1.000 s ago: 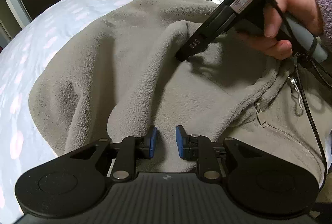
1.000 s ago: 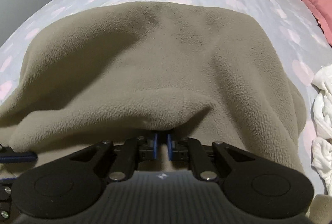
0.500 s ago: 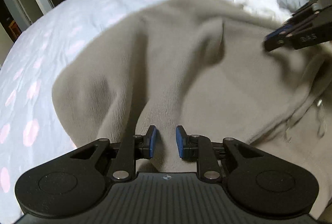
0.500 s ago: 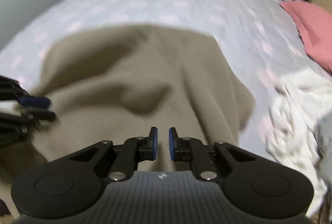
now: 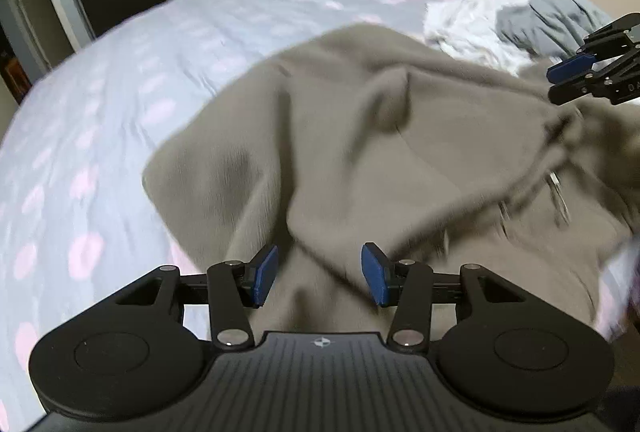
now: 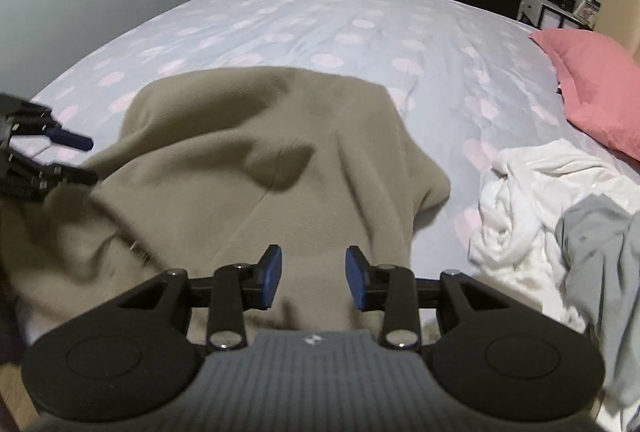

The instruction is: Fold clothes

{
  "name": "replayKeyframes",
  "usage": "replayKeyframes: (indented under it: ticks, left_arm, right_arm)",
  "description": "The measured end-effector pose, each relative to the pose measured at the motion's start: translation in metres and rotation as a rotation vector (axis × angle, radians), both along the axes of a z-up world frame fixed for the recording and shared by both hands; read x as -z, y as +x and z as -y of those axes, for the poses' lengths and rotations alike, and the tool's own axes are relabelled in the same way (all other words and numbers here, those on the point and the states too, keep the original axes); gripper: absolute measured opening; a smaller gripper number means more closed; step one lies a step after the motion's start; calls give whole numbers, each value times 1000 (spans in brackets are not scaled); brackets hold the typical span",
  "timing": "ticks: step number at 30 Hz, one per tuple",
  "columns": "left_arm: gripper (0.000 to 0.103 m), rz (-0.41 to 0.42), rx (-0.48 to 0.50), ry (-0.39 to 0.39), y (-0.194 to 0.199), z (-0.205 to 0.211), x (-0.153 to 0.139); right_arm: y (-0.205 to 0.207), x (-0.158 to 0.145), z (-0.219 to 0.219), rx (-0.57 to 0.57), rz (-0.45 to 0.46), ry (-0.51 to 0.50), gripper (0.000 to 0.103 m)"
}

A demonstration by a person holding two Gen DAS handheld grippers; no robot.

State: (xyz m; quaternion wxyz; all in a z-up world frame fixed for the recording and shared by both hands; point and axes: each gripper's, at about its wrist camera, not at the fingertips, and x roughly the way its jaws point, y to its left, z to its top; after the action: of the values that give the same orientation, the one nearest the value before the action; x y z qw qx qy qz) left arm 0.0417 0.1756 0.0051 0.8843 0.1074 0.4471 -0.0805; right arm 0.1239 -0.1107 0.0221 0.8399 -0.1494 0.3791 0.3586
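both tongs, left tongs (image 5: 319, 274) and right tongs (image 6: 313, 277), gape wide and empty at bottom centre, above the grey fleece (image 6: 256, 168) rumpled on the bed (image 6: 320, 16).

1. Left gripper (image 5: 319, 275): matte black linkage arms with silver round pivot screws, blue rectangular finger pads (image 5: 265, 275).
2. Ribbed dark grey body bearing a small round emblem.
3. Right gripper (image 6: 313, 277): identical black-and-blue build.

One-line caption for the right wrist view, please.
Right gripper open above the grey-brown fleece on the dotted bed; white and grey clothes piled beside it.
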Motion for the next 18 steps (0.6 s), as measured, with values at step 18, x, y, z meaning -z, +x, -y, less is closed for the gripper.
replayKeyframes:
  ticks: [18]
  left_arm:
    - [65,-222,38,-51,1,18,68]
  right_arm:
    - [-15,73,33,-10,-232,-14,43]
